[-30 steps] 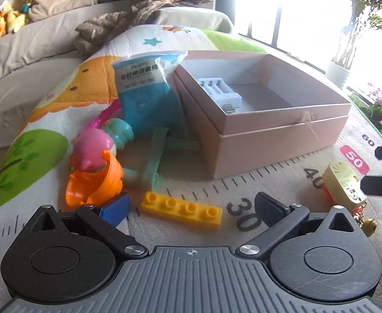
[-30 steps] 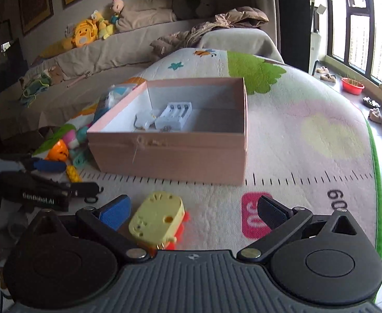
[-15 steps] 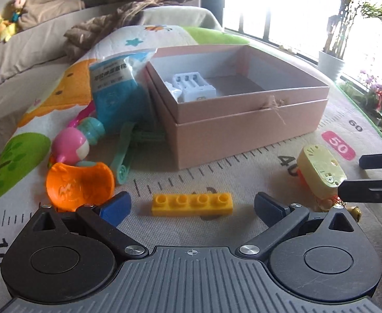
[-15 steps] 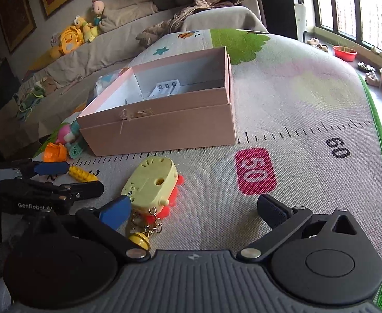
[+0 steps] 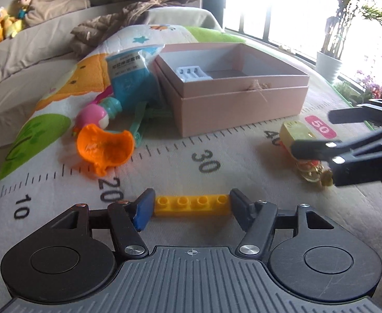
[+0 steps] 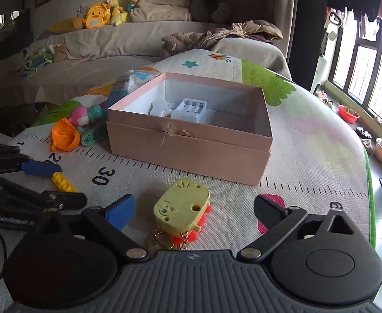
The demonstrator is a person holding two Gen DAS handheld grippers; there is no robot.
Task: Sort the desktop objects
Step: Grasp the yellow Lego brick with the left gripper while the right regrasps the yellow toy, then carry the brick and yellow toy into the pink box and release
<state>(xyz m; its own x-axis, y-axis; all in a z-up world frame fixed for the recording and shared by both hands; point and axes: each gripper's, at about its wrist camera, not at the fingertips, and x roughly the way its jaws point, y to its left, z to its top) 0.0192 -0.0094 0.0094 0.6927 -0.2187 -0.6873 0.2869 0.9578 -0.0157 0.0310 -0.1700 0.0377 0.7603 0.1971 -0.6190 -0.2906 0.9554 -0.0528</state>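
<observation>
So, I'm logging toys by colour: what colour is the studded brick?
Yellow; the studded brick shows best in the left wrist view.

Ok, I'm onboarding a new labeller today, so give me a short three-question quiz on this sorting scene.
1. True or false: the yellow brick lies between the left gripper fingers.
2. What sits between the right gripper fingers: A) the orange scoop, B) the yellow keychain toy, C) the blue packet?
3. What already lies inside the pink box?

Key: 1 true; 2 B; 3 a white battery charger and a smaller white item beside it.
</observation>
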